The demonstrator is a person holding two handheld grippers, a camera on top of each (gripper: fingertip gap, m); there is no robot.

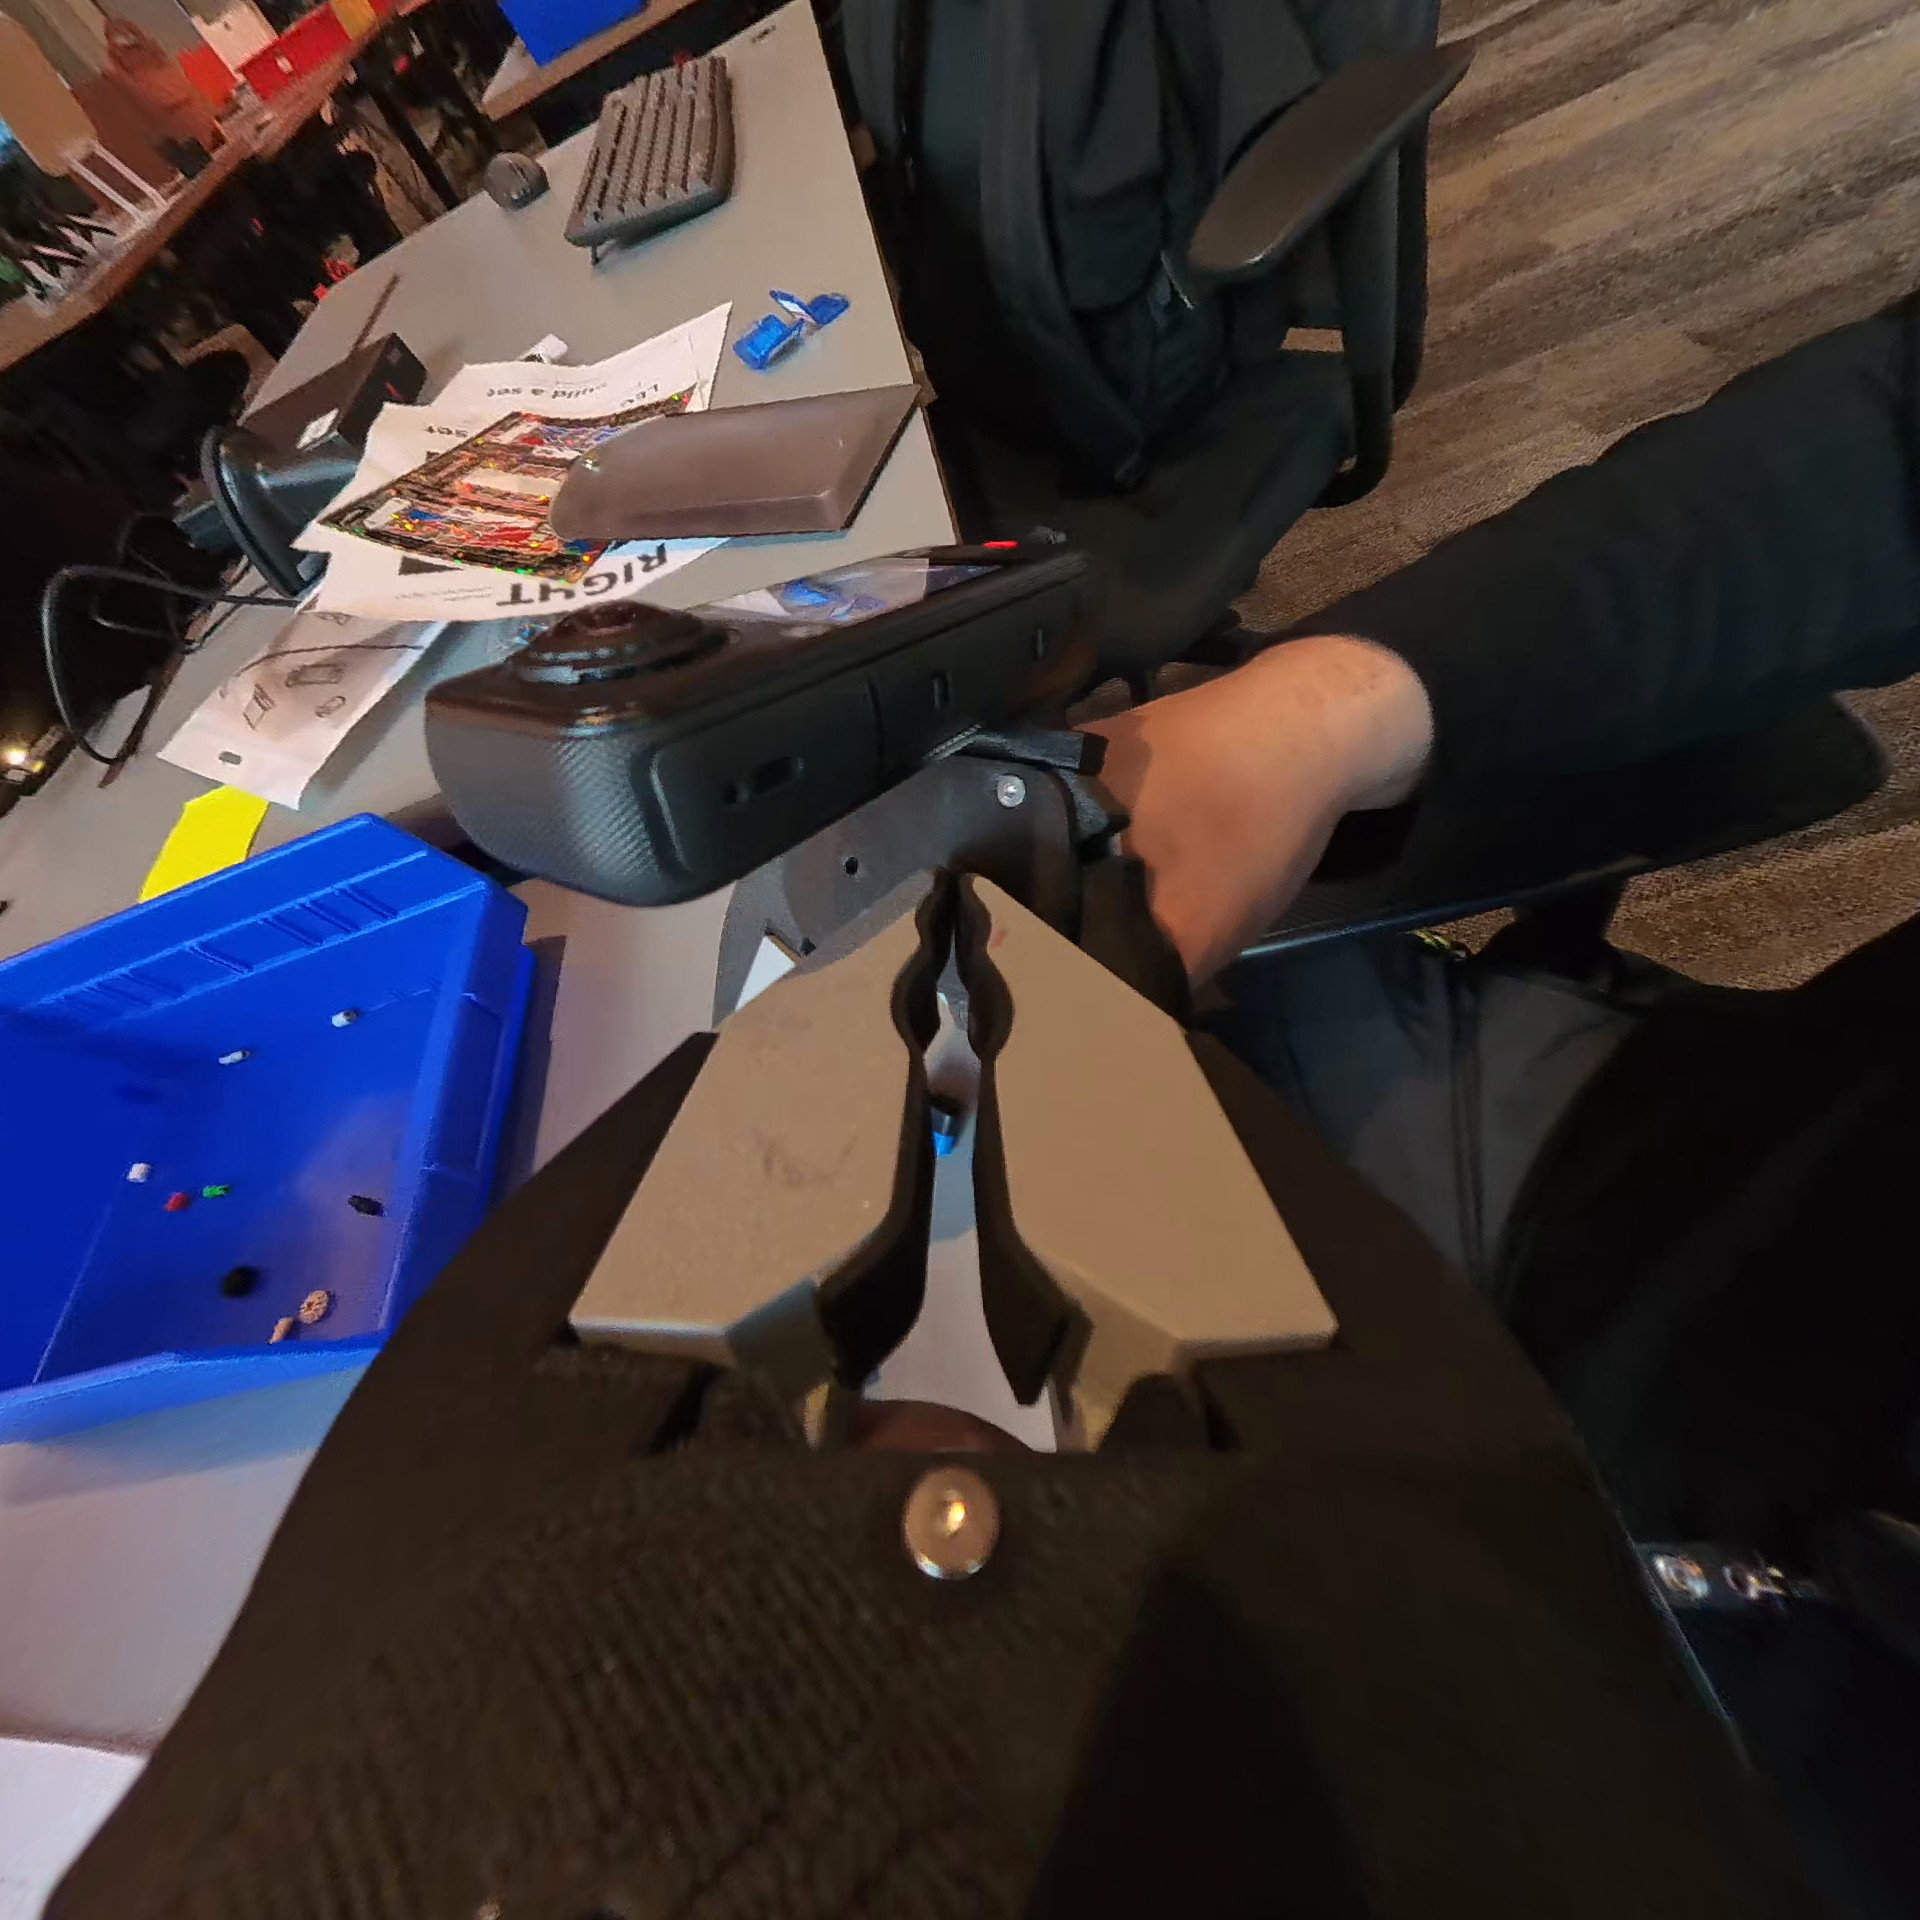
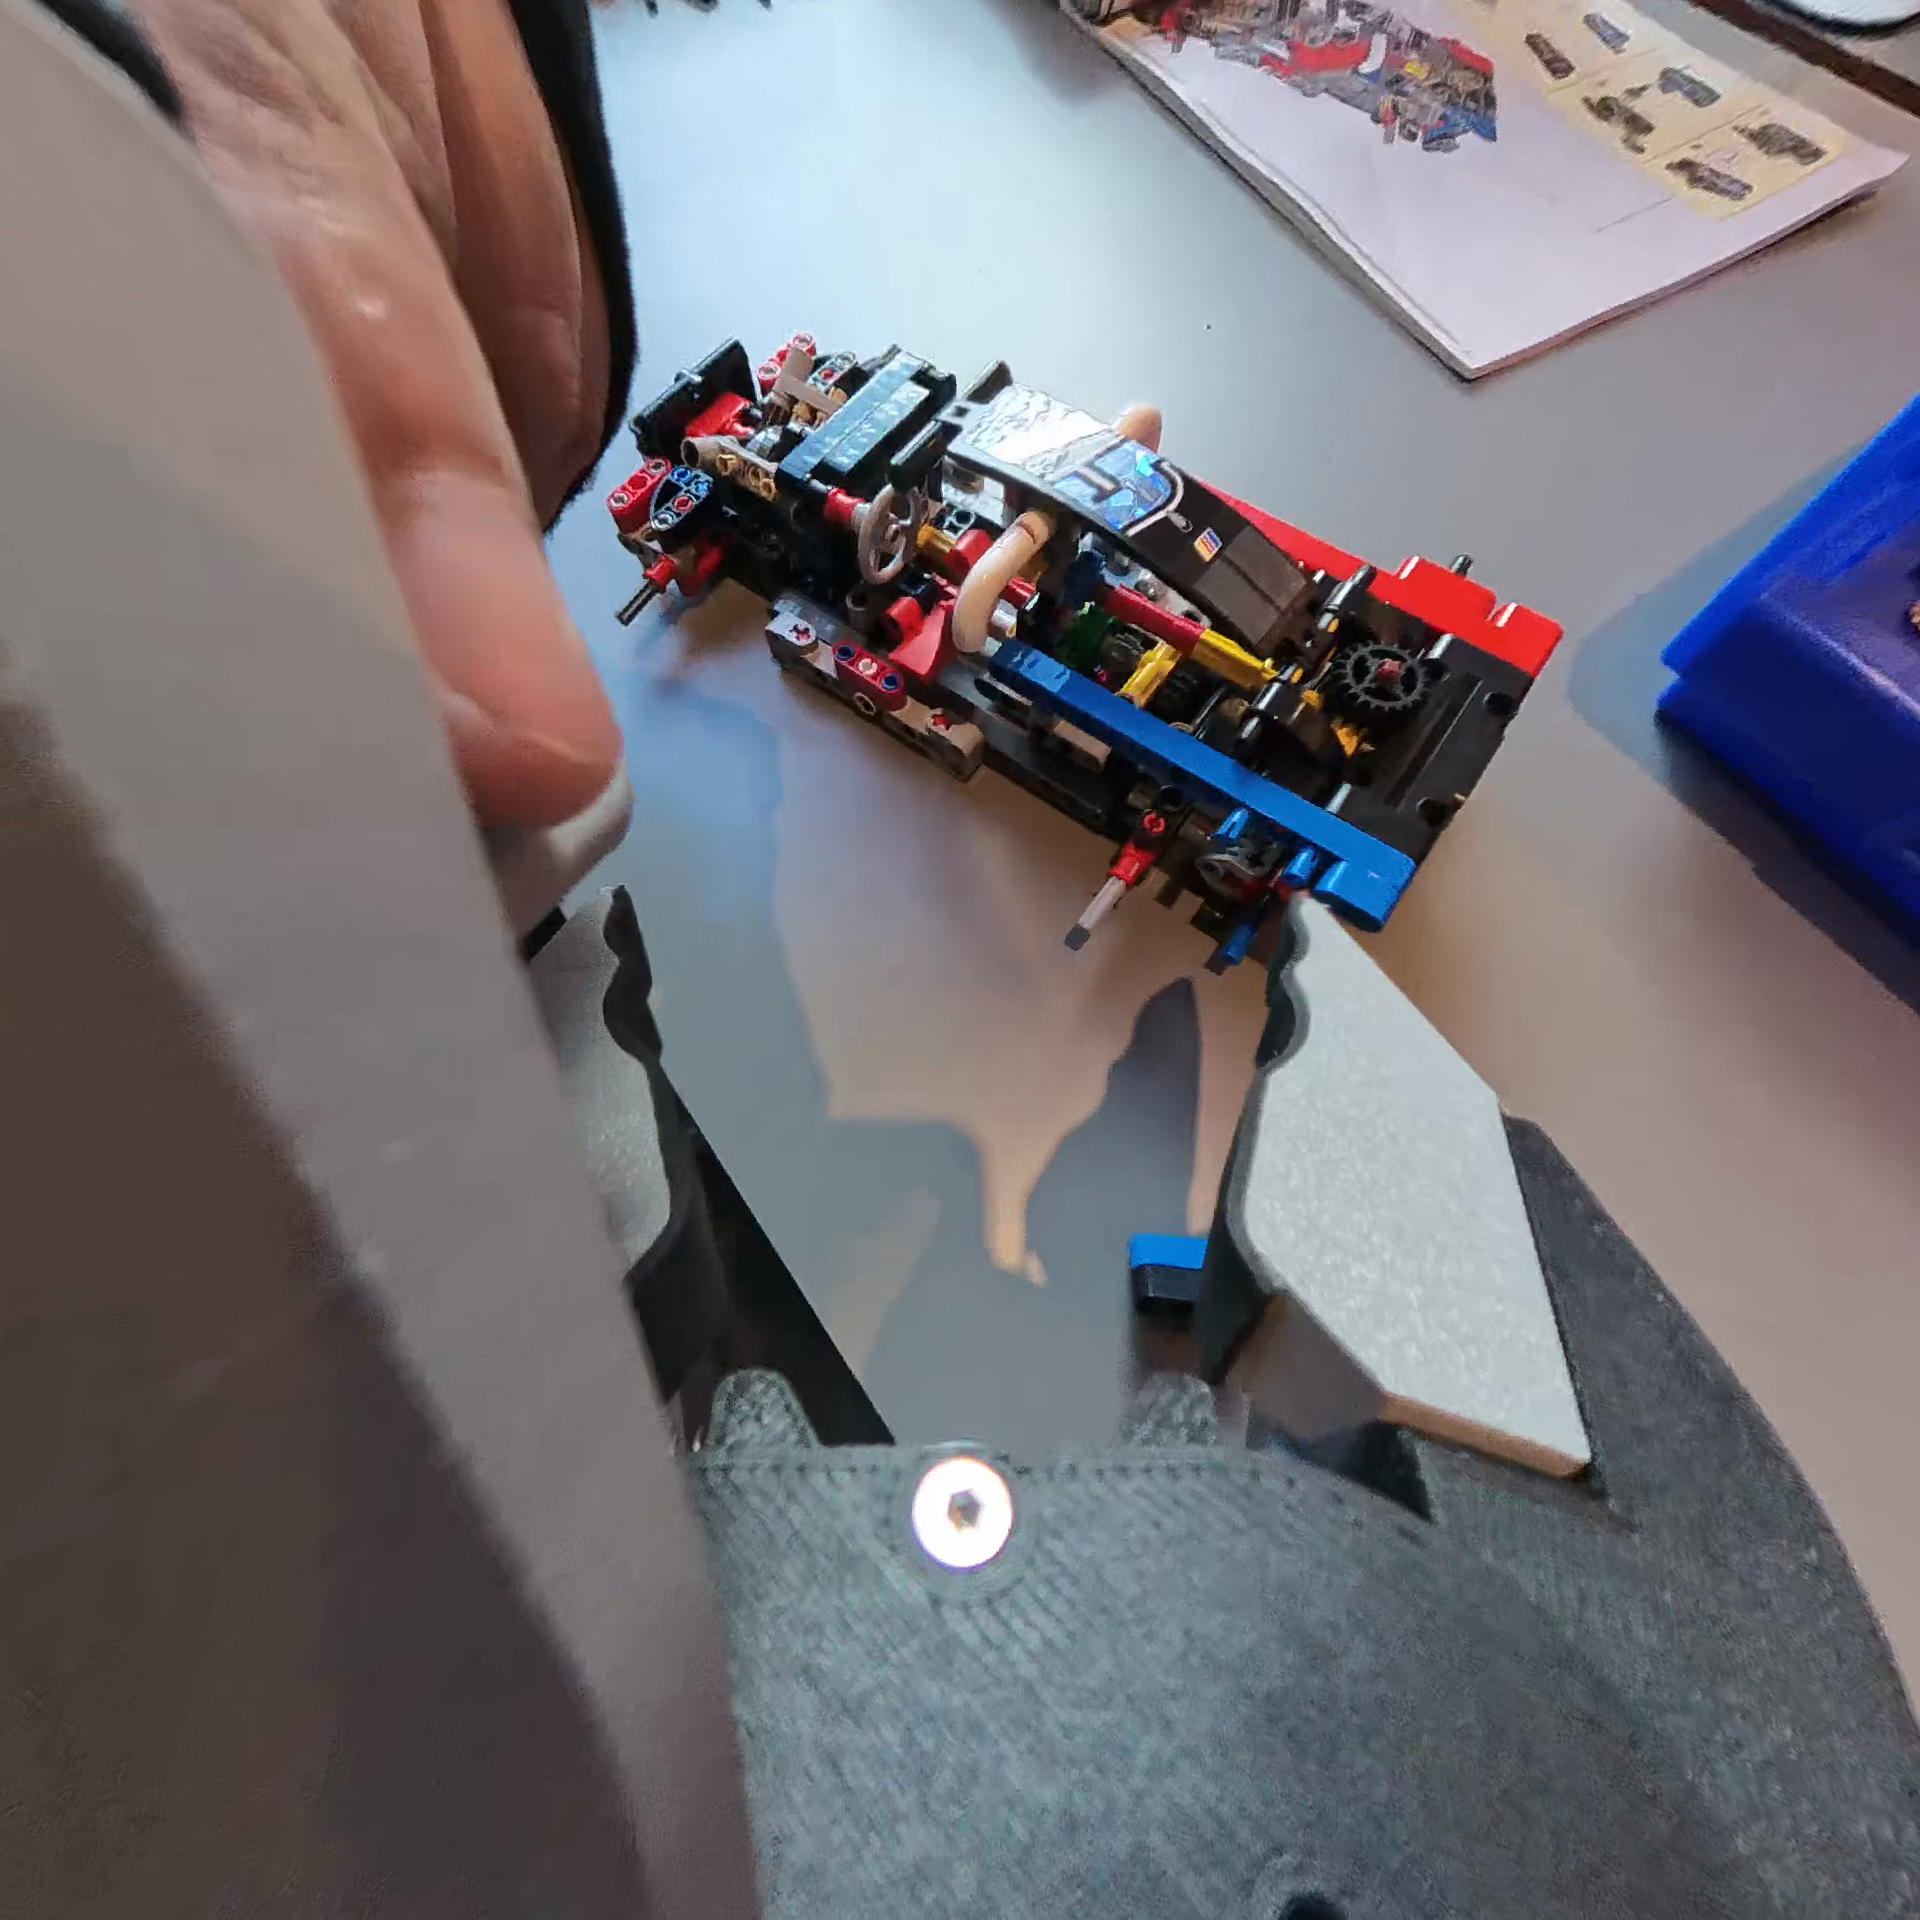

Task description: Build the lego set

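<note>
The left tool (image 1: 954, 925) has its 2 fingers pressed together at the tips, with nothing visibly caught between them; a small blue piece (image 1: 943, 1141) shows through the gap lower down, though whether it is touched cannot be told. Just beyond it is the other handheld unit's black camera (image 1: 748, 727), gripped by a hand (image 1: 1257, 779). A blue bin (image 1: 260, 1122) of scattered small parts sits to the left on the grey worktop (image 1: 623, 966). The right tool (image 2: 951, 935) hangs above the worktop with its fingers spread wide apart, gripping nothing. The partly built lego car (image 2: 1081, 623) lies on the worktop ahead of it, its near end just beside 1 fingertip. An instruction booklet (image 2: 1486, 166) lies beyond the car.
</note>
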